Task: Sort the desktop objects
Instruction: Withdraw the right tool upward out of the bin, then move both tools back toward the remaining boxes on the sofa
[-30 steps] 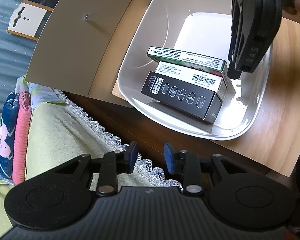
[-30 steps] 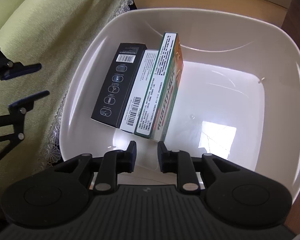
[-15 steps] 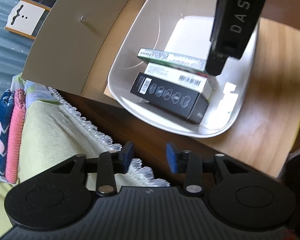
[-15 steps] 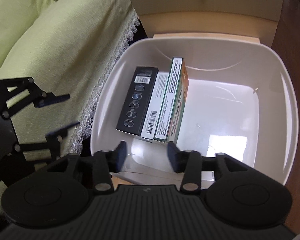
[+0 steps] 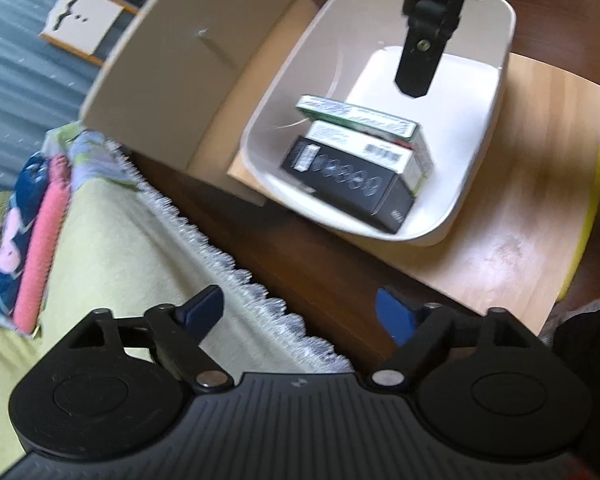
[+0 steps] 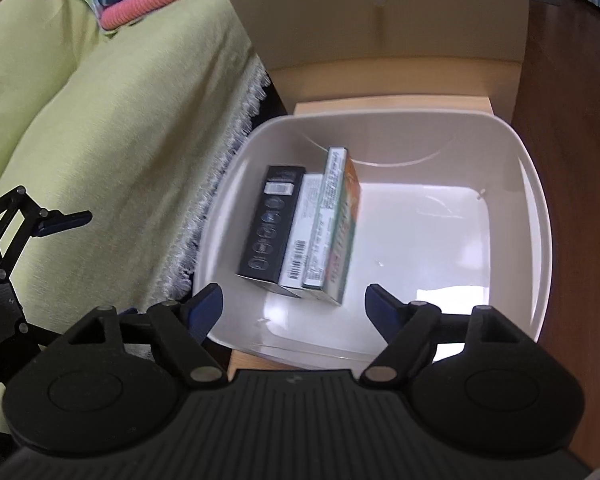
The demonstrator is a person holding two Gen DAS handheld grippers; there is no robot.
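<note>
A white plastic bin (image 5: 480,160) (image 6: 532,208) sits on a light wooden tabletop (image 5: 500,248). Inside it three boxes stand side by side on edge: a black box (image 5: 352,188) (image 6: 270,224), a white box with a barcode (image 5: 364,148) (image 6: 304,232), and a green and orange box (image 5: 356,114) (image 6: 342,220). My left gripper (image 5: 300,314) hangs open and empty over the bed edge, well short of the bin. Above the bin's near rim my right gripper (image 6: 294,306) is open with nothing between its fingers; it shows as a dark arm (image 5: 428,32) over the bin.
A beige panel with a small knob (image 5: 188,60) (image 6: 380,16) stands behind the bin. A yellow-green bedspread with lace trim (image 5: 112,248) (image 6: 100,120) lies left of the table. Folded pink and blue cloth (image 5: 32,232) rests on it. Dark wooden floor (image 6: 572,100) lies to the right.
Both grippers have pulled back and up from the bin, and both have opened wide. The three boxes stay in place inside the bin.
</note>
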